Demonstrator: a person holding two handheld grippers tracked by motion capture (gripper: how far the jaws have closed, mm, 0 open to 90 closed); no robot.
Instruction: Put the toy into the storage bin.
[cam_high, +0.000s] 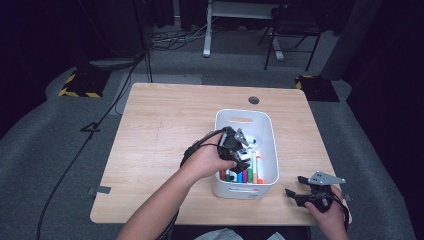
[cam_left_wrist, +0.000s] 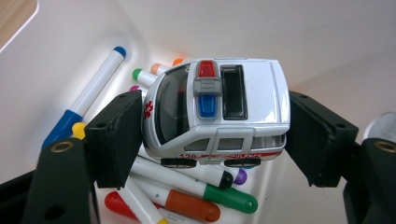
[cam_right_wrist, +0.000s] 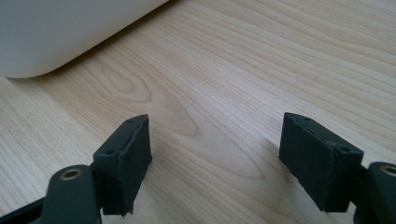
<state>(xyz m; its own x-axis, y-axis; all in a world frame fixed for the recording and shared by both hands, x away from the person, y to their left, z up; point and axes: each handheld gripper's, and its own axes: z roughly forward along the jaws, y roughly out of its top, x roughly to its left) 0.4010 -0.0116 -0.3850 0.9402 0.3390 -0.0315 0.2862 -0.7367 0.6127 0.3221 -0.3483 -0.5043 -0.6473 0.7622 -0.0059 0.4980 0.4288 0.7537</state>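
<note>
Two hand-held grippers work at our desk, and from the high view we see the left hand-held gripper reaching into the white bin, over the markers at its near end. The right hand-held gripper rests on the desk near the bin's right corner, well apart from the work, so our left hand is the nearer one. Around the desk lies grey carpet, with a chair and cables in the dark room beyond.

In the left gripper view, the toy ambulance sits between the jaws, which stand wide and press its front and rear ends; its long axis runs from jaw to jaw, roof toward the camera. We judge it gripped and held above the markers, the bin's wall behind it.

In the right gripper view, the jaws stand wide apart with nothing between them, just above bare wood, the bin's side at upper left.
</note>
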